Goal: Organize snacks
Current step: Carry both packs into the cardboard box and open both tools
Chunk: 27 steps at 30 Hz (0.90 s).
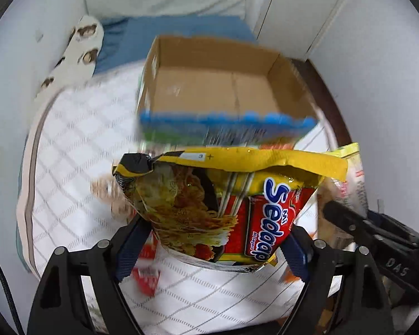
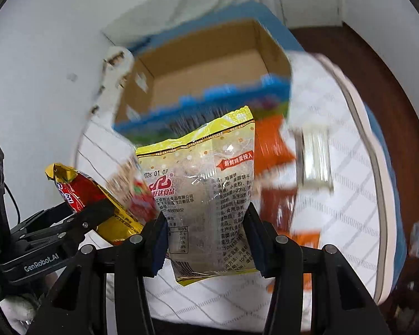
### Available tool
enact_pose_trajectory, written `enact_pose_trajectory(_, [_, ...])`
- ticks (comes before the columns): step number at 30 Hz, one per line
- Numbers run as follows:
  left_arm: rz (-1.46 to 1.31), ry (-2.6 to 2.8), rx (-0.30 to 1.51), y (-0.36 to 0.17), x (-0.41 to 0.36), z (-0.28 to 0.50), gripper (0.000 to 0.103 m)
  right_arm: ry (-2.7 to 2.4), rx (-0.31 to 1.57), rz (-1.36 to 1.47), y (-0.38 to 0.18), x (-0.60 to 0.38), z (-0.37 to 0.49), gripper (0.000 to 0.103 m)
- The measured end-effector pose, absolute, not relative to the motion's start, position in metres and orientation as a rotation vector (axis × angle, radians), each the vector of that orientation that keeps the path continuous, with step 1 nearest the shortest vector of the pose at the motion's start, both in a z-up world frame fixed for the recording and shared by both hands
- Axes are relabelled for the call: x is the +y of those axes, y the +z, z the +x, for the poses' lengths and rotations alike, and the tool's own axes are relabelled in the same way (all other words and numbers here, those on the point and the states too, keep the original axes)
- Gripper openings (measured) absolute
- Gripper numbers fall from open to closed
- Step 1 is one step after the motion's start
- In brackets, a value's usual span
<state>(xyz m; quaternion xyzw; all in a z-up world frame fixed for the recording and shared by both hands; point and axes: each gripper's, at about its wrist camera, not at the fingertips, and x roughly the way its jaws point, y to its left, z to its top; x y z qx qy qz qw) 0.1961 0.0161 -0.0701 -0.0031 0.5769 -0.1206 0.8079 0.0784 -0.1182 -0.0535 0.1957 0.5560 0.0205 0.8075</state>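
Left wrist view: noodle packet (image 1: 226,209) clamped in the jaws of the left gripper (image 1: 215,240), low centre of frame, held clear above the quilted bed (image 1: 78,150). Long axis near upright in frame, crimped yellow seal at top, lettering running down the right side. Grip sits on the lower half, pads pressing both side edges.

Right wrist view: biscuit bag (image 2: 206,195) pinched in the jaws of the right gripper (image 2: 206,240), centre of frame, also lifted off the bed. Long axis upright, slightly tilted left, yellow seal at top, printed back facing the camera. Pads squeeze the lower half, film buckled between them.

Open cardboard box (image 1: 218,83) with blue printed sides just beyond both packets, upper centre, apparently empty. More wrappers (image 2: 276,150), orange and red, blurred on the bed below.

Likely handling: both light, soft, crinkly film, slick under the pads; contents brittle, so crushable under a hard squeeze. Best hold judged across the filled body near mid-height, as now, or on a flat end seal; loose corners liable to slip.
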Motion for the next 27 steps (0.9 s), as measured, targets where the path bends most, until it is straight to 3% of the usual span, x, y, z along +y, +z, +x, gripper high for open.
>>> enact_pose_trajectory(5, [-0.033, -0.245, 1.196, -0.027, 0.006, 0.26, 0.085, 0.09, 1.113, 0.408, -0.016, -0.134, 0.137, 0.052])
enact_pose_trajectory(10, [-0.038, -0.206, 1.235, -0.027, -0.002, 0.337, 0.085, 0.095, 1.092, 0.405, -0.02, -0.148, 0.205, 0.052])
enact_pose_trajectory(15, [-0.017, -0.185, 1.35, -0.065, -0.007, 0.41, 0.086, 0.091, 1.119, 0.402, -0.045, -0.159, 0.277, 0.052])
enact_pose_trajectory(27, [0.017, -0.15, 1.572, -0.187, -0.03, 0.49, 0.086, 0.089, 1.245, 0.394, -0.15, -0.169, 0.376, 0.052])
